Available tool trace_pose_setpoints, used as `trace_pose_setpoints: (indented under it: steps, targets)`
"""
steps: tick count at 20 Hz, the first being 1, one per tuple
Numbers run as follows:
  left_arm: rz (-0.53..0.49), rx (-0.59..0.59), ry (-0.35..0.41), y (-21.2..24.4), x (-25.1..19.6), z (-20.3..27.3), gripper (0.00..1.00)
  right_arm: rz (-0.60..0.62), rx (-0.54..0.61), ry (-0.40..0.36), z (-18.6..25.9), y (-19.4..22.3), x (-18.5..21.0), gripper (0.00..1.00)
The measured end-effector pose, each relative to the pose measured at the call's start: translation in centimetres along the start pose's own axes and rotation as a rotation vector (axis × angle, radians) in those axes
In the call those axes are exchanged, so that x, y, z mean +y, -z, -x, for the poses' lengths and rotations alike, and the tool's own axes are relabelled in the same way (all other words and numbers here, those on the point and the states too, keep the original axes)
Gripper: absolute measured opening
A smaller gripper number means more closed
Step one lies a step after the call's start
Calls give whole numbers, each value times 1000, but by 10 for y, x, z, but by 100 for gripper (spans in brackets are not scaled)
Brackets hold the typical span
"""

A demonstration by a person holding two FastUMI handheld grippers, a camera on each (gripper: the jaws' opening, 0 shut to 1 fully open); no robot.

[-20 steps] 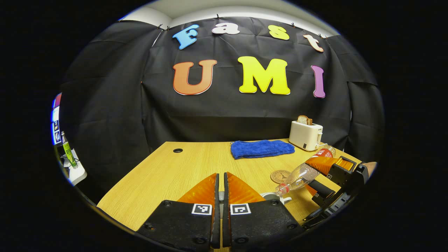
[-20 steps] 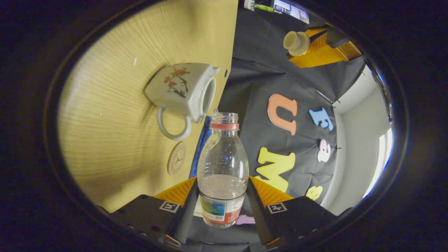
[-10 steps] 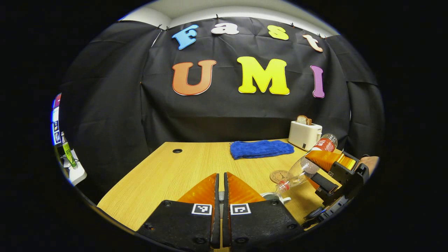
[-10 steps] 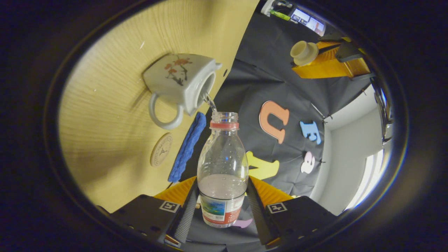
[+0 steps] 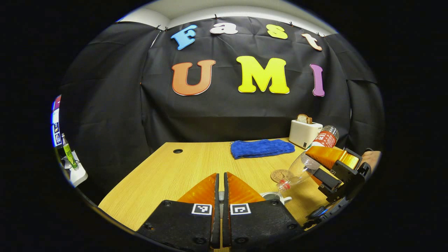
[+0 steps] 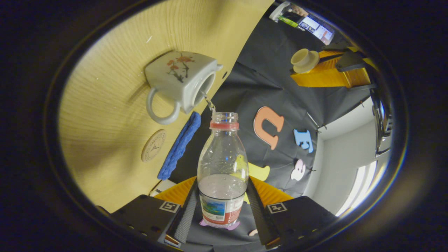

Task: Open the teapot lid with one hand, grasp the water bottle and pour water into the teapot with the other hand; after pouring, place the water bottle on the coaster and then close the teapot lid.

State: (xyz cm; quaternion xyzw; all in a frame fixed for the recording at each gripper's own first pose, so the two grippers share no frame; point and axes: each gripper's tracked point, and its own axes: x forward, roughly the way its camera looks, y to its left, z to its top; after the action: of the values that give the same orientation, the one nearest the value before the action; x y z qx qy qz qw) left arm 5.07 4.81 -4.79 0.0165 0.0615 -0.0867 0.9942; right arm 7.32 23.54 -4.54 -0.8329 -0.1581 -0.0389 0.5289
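The left gripper view sat low over the near end of the table point(image 5: 164, 175), level, facing the booth's back wall. The right gripper view was rolled sideways, close above the same table point(image 6: 105, 115), looking along its tilted bottle. Both views took in the teapot point(image 6: 180, 78) and coaster point(image 5: 279, 175).

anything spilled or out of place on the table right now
Nothing stands out. The clear plastic water bottle in the right gripper is tipped, its stream entering the open white flowered teapot. No puddle shows on the wooden table. The left gripper holds the lid aside.
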Motion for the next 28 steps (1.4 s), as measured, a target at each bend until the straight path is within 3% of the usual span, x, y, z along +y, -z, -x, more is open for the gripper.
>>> trace_pose_setpoints:
  steps: [21,25,28]
  targets:
    - [-9,-11,-6,-4,0,5,5,131,-31,185,-4,4,-53,77]
    - [-22,6,-21,2,2,2,5,64,-9,166,-4,6,-40,77]
    - [-24,10,-32,2,5,0,5,-94,9,113,-1,10,-20,75]
